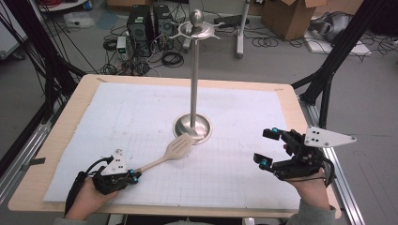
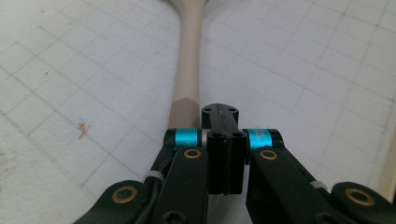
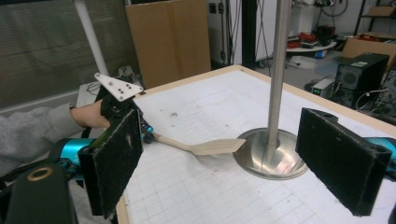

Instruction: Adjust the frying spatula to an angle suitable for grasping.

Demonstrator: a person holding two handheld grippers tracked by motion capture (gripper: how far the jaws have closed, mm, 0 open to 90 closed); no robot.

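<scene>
One spatula (image 1: 174, 151) at frame centre, pinched by the closed left claw (image 1: 135, 176); right claw (image 1: 267, 149) gaping wide, empty; one steel stand (image 1: 193, 123) mid-bench.

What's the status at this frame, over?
Left gripper shut on spatula handle. Right gripper open, empty. Spatula blade lifted beside stand base.

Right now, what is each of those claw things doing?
Left gripper: closed on the spatula handle.
Right gripper: open, holding nothing.
</scene>
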